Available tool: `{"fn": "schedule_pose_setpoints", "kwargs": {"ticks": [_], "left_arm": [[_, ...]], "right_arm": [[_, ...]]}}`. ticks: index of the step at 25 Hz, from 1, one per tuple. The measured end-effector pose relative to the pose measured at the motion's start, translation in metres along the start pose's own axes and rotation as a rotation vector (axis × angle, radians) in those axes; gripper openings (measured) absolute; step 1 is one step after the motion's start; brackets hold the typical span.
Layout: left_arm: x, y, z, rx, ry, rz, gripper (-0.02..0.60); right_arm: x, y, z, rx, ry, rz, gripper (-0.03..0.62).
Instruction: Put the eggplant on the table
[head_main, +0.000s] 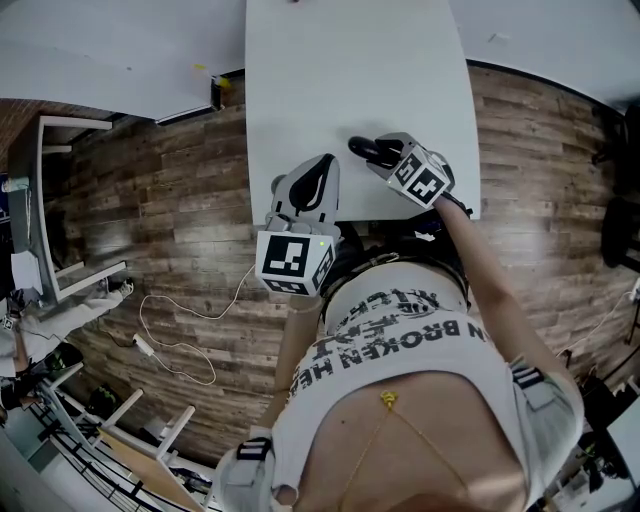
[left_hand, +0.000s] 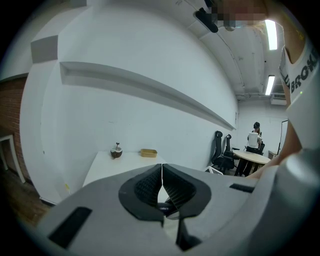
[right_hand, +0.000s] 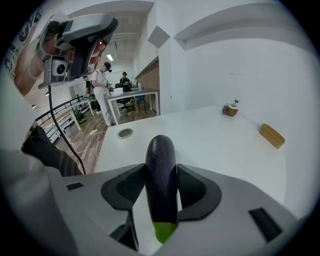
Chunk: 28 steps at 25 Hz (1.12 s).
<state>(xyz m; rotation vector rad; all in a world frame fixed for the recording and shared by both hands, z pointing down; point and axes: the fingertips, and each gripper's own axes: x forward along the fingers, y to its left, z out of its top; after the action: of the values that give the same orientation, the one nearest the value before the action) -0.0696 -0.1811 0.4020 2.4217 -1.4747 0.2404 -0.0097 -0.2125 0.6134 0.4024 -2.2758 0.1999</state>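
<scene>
My right gripper (right_hand: 161, 187) is shut on a dark purple eggplant (right_hand: 161, 175) with a green stem end; the eggplant points forward over the white table (right_hand: 220, 145). In the head view the right gripper (head_main: 372, 152) hangs over the near end of the table (head_main: 340, 80), the eggplant (head_main: 360, 147) sticking out past its jaws. My left gripper (head_main: 305, 190) hovers at the table's near left edge. In the left gripper view its jaws (left_hand: 162, 182) meet with nothing between them.
At the table's far end stand a brown coconut-like bowl (right_hand: 230, 109) and a small tan tray (right_hand: 272, 135). A round grommet (right_hand: 124, 133) sits in the table near its left edge. Wooden floor with a white cable (head_main: 170, 335) lies left. People stand at a distant desk (right_hand: 131, 92).
</scene>
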Motion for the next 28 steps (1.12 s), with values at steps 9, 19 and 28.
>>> {"fn": "schedule_pose_setpoints", "kwargs": {"ticks": [9,19,28], "left_arm": [[-0.002,0.003,-0.004,-0.006,0.008,0.01,0.006],[-0.004,0.007,-0.008,-0.012,0.014,0.017,0.006],[-0.006,0.006,-0.008,-0.011,0.013,0.015,0.006]], "right_arm": [[0.021,0.002,-0.016,0.027,0.066,0.03,0.196],[0.036,0.004,-0.035,0.052,0.111,0.03,0.196],[0.039,0.004,-0.043,0.066,0.121,0.024,0.196]]}}
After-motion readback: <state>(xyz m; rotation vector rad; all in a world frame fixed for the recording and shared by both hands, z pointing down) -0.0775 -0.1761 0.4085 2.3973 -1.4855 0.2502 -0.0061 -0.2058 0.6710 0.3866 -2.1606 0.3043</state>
